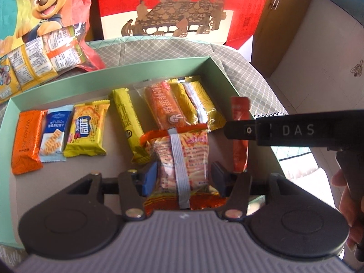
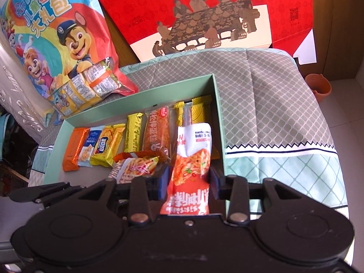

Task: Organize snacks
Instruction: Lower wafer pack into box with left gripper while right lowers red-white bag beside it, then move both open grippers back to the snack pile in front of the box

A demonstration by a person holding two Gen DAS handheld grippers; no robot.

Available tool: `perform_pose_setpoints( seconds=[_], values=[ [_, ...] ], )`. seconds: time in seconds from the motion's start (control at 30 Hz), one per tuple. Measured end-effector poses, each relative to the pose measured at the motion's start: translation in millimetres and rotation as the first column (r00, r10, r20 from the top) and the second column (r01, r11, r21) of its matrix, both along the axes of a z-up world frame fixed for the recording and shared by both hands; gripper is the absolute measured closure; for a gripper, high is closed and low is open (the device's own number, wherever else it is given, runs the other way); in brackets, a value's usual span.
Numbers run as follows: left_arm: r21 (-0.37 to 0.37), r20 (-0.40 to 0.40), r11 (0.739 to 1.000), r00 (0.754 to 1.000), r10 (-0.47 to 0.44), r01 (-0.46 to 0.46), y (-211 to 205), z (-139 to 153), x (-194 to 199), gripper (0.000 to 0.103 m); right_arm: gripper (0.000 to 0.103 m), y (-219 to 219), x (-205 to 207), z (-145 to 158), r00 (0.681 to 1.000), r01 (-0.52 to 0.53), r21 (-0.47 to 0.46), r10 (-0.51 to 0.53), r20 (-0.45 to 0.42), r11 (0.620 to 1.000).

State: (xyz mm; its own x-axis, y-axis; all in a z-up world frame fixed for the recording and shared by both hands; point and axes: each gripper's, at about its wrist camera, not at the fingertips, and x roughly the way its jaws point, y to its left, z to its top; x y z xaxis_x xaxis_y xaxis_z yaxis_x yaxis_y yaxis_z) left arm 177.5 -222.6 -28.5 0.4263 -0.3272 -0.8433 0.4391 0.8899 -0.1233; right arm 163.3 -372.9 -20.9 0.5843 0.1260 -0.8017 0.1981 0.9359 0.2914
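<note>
A mint-green open box (image 1: 113,77) holds a row of snack packets: orange (image 1: 26,141), blue-white (image 1: 53,134), yellow (image 1: 87,132), a yellow bar (image 1: 128,118) and an orange cake roll (image 1: 165,104). An orange noodle-snack packet (image 1: 182,166) lies flat on the box floor between the pads of my left gripper (image 1: 183,177), which stands open with a slim gap at the right pad. My right gripper (image 2: 190,182) is shut on a red-and-white sachet (image 2: 191,170), which is pinched at its waist and points into the box's right end (image 2: 218,113). That sachet (image 1: 240,154) also shows beside the noodle packet.
The box sits on a grey diamond-patterned cloth (image 2: 261,91). Behind it lean a cartoon-dog snack bag (image 2: 56,34) and a red gift box (image 2: 204,11). An orange bucket (image 2: 318,86) stands on the floor at right. A hand (image 1: 348,193) grips the right tool.
</note>
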Motion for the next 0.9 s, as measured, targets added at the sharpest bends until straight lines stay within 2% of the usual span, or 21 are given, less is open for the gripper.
perform_pose_setpoints(
  seconds=[0.03, 0.07, 0.13, 0.27, 0.57, 0.73, 0.9],
  values=[
    [0.016, 0.016, 1.000, 1.000, 0.004, -0.004, 0, 1, -2, 0.012, 0.036, -2, -2, 1, 1.000, 0.004, 0.020, -0.005, 0.009, 1.000],
    [0.028, 0.040, 1.000, 0.999, 0.011, -0.012, 1, 4, -4, 0.000, 0.023, -3, -5, 3, 1.000, -0.003, 0.053, 0.001, 0.031, 0.999],
    [0.037, 0.065, 0.999, 0.998, 0.004, -0.006, 5, 10, -8, 0.000, 0.008, -1, -12, 11, 0.998, 0.001, 0.049, -0.004, 0.059, 0.999],
    [0.034, 0.046, 0.999, 0.999, 0.012, -0.014, 19, 19, -12, 0.000, 0.000, 2, -25, 24, 0.997, -0.002, 0.067, -0.003, 0.082, 0.998],
    [0.010, 0.018, 0.999, 0.999, 0.046, -0.046, 56, 33, -35, 0.000, 0.000, 16, -73, 52, 0.992, 0.004, 0.071, -0.013, 0.126, 0.998],
    [0.026, 0.009, 0.999, 0.999, 0.035, -0.035, 72, 29, -56, 0.000, 0.000, 26, -99, 52, 0.993, 0.006, 0.065, -0.014, 0.118, 0.998],
    [0.043, -0.028, 0.999, 0.999, 0.028, -0.027, 82, 16, -72, 0.000, 0.000, 36, -123, 36, 0.996, 0.016, 0.103, -0.025, 0.089, 0.995]
  ],
)
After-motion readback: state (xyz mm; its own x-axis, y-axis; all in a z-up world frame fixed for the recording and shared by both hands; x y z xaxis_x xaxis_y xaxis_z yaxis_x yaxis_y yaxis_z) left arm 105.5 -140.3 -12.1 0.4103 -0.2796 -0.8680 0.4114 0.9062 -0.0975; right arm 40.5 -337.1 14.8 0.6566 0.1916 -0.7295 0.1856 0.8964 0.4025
